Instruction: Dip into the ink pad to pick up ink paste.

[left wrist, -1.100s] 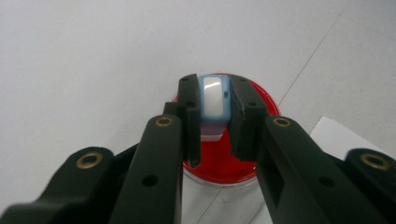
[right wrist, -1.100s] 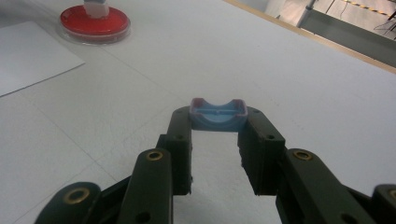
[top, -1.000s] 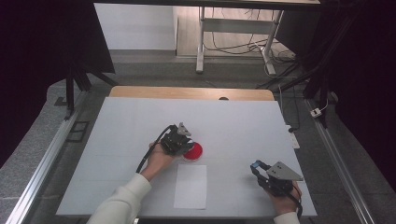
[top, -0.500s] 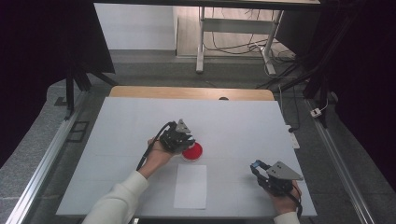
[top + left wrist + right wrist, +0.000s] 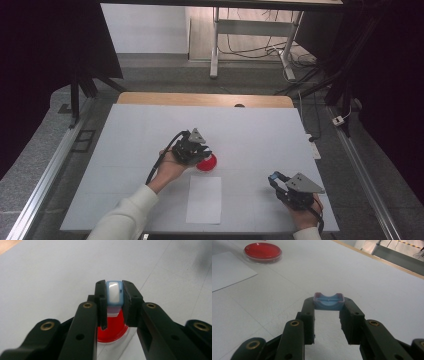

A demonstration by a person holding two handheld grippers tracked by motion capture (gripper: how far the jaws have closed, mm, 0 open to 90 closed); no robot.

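Note:
A round red dish (image 5: 207,163) lies near the middle of the white table (image 5: 260,130). My left gripper (image 5: 202,154) hovers at the dish's left edge, pointing down at it. In the left gripper view the gripper (image 5: 113,287) is shut on a small white block with a light-blue rim (image 5: 113,293), and the red dish (image 5: 113,331) lies just below it. My right gripper (image 5: 275,179) rests near the front right of the table. It (image 5: 328,302) is shut on a small blue curved piece (image 5: 328,301), held just above the tabletop.
A white sheet of paper (image 5: 204,199) lies flat in front of the dish, between the two hands; it (image 5: 227,270) shows at the left of the right gripper view, with the red dish (image 5: 262,251) beyond it. A wooden strip (image 5: 200,99) edges the table's far side.
The left hand has edged slightly away from the person, staying at the red dish. The right hand has not moved.

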